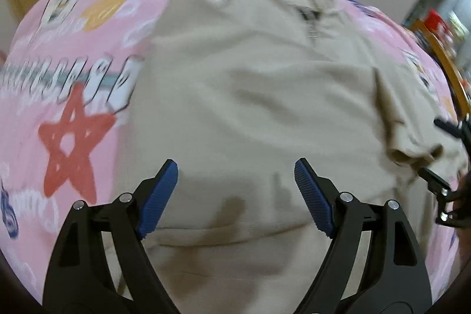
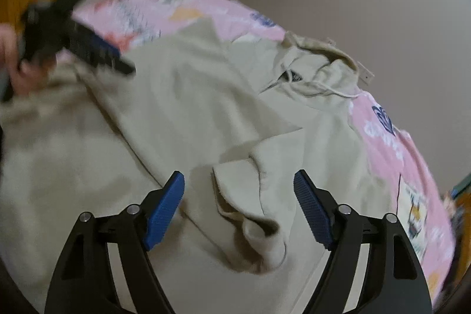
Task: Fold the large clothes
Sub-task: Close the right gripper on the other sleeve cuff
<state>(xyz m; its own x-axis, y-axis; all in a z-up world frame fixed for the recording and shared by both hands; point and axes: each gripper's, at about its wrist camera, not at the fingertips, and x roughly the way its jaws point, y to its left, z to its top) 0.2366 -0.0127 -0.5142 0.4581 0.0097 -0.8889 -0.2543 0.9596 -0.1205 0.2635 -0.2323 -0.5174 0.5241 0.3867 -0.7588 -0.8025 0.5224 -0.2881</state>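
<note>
Folding in early stage, by judgement: beige hoodie (image 1: 250, 96) spread flat on pink bedsheet (image 1: 73, 137), hood (image 2: 321, 64) at far end, sleeve cuff (image 2: 262, 237) bunched on body at right.

Left gripper (image 1: 235, 196): jaws spread, empty, above near hem. Right gripper (image 2: 238, 211): jaws spread, empty, cuff lying between them; contact not determinable.

Next move calls for pinching cuff, laying sleeve across chest. Frames blurred.

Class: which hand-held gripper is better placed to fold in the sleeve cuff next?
Right. The right hand-held gripper hangs open directly over the sleeve cuff; the left hand-held gripper faces the beige hoodie's hem.
</note>
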